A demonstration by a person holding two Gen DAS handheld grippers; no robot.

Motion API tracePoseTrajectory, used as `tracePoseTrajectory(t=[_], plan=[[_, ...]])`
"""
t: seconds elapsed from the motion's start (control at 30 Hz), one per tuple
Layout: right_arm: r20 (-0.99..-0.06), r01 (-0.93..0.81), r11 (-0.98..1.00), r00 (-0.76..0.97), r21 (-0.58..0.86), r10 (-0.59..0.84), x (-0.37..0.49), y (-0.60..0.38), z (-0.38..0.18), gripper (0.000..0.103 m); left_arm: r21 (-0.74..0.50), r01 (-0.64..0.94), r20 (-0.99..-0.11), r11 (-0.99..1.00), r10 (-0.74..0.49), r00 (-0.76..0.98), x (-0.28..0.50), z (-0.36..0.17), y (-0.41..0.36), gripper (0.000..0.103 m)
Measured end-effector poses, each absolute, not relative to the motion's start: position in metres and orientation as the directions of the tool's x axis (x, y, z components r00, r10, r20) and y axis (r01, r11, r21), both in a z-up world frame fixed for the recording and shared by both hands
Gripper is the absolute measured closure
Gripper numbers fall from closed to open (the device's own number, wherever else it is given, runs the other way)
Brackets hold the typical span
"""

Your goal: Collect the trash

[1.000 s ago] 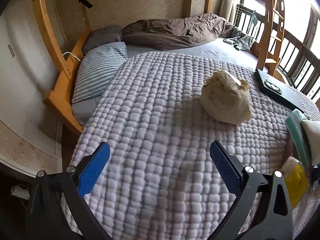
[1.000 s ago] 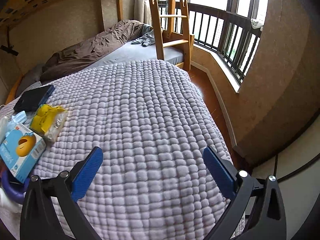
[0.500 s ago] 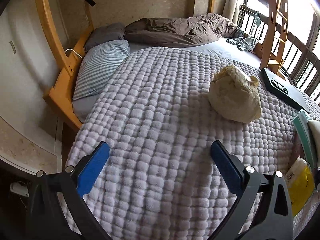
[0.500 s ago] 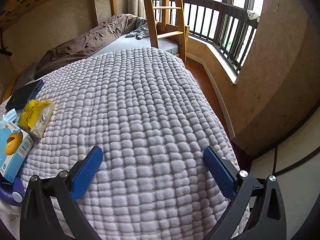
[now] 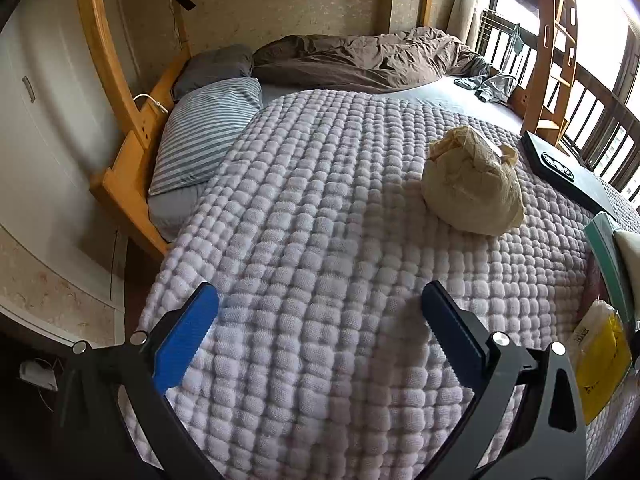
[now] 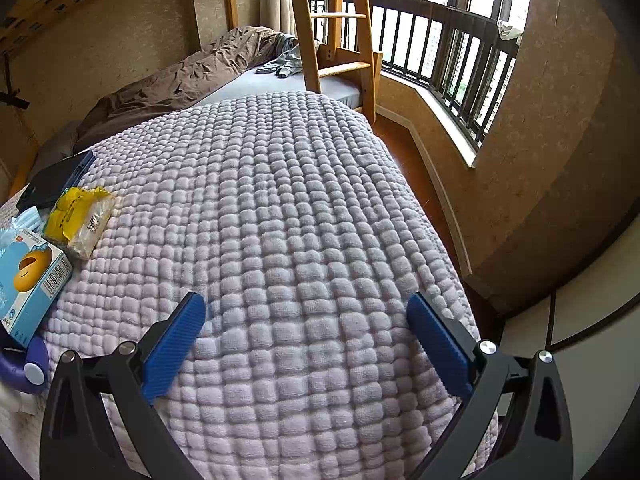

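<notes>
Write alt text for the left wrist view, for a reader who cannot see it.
The open left gripper hovers empty over a lilac quilted blanket on a wooden bunk bed. A crumpled beige bag sits ahead to the right, apart from the fingers, with a yellow packet at the right edge.

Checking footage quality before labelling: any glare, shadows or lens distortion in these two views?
Left wrist view: window blown out top right, gripper shadow on the blanket, bed frame bowed by fisheye. Right wrist view: even daylight, railing curved, corners vignetted black.
</notes>
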State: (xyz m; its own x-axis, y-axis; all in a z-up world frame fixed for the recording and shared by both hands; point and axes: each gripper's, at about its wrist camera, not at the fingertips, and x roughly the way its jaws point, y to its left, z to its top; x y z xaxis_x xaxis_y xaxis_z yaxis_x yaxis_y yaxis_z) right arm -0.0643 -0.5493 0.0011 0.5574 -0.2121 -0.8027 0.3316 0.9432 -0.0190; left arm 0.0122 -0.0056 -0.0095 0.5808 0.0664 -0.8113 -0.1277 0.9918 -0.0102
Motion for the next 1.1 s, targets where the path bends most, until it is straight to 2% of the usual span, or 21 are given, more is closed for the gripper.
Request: tracePoseTrajectory(t=[1.1], plan=[[-0.803,0.332,0.943,0.557,-0.019,-0.212,-0.0642,-0.5493,0.0016,0.004,-0.01,-0.128,-0.811,0.992,0.067,0.581,0.0132,-0.0091,-0.0063,0.001]])
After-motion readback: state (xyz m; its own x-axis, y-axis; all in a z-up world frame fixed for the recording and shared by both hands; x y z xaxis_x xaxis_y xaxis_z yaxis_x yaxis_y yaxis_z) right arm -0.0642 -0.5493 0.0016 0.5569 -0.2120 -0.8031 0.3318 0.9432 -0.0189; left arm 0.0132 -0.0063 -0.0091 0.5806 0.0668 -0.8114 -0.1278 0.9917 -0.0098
